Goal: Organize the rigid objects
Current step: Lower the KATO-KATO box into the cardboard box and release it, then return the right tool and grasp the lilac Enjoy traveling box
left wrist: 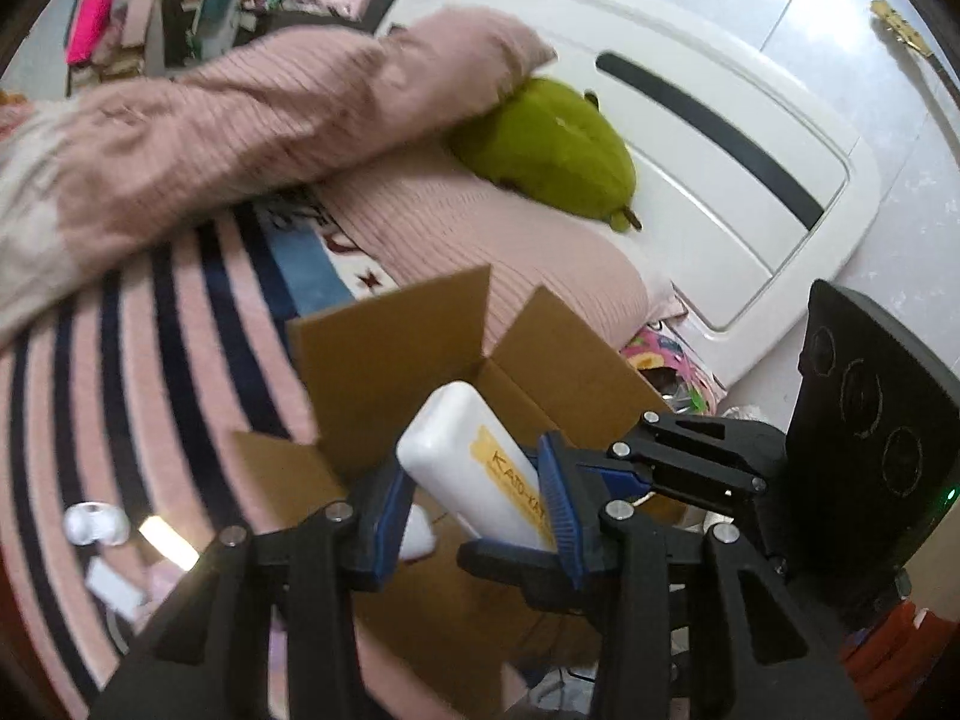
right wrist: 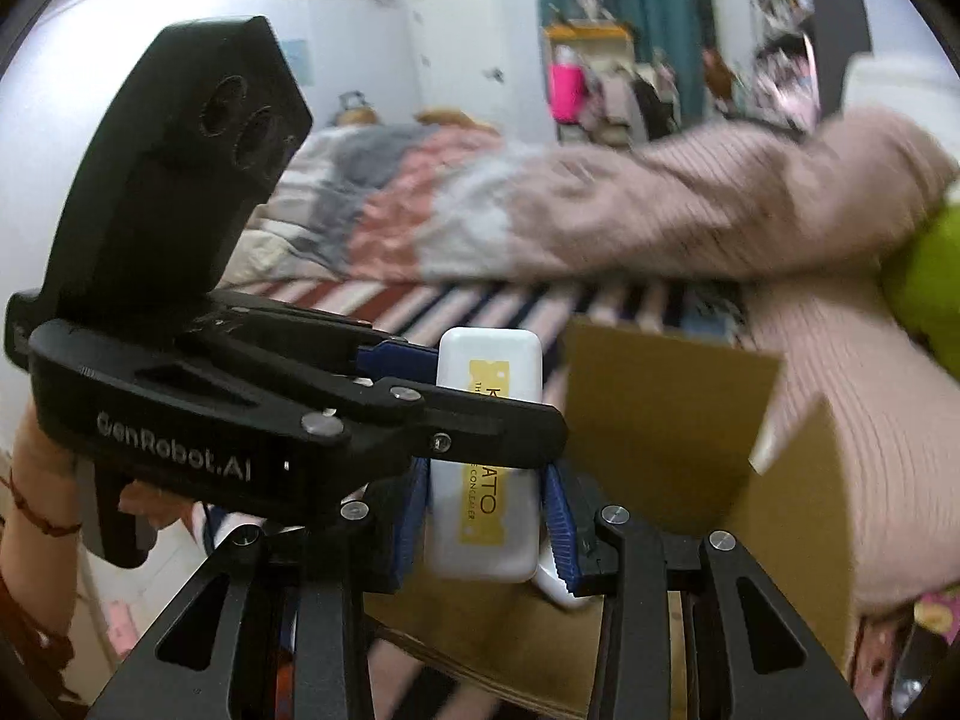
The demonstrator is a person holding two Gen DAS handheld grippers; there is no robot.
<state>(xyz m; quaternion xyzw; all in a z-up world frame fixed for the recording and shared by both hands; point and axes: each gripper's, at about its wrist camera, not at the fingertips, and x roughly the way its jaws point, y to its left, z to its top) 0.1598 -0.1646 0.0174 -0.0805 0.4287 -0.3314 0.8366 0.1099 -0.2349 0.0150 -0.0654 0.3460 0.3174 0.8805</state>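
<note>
A white rounded plastic case with a yellow label [right wrist: 480, 468] is pinched at once by the right gripper [right wrist: 489, 525] and the left gripper [left wrist: 474, 507], both sets of blue pads pressed on its sides. It hangs above an open brown cardboard box [left wrist: 384, 354] on a pink, navy-striped bedspread [left wrist: 150, 360]. A pink ribbed pillow [left wrist: 240, 120], a green plush toy [left wrist: 552, 150] and a white headboard [left wrist: 720, 138] lie beyond. The box's interior is mostly hidden, and motion blur smears the bedding.
</note>
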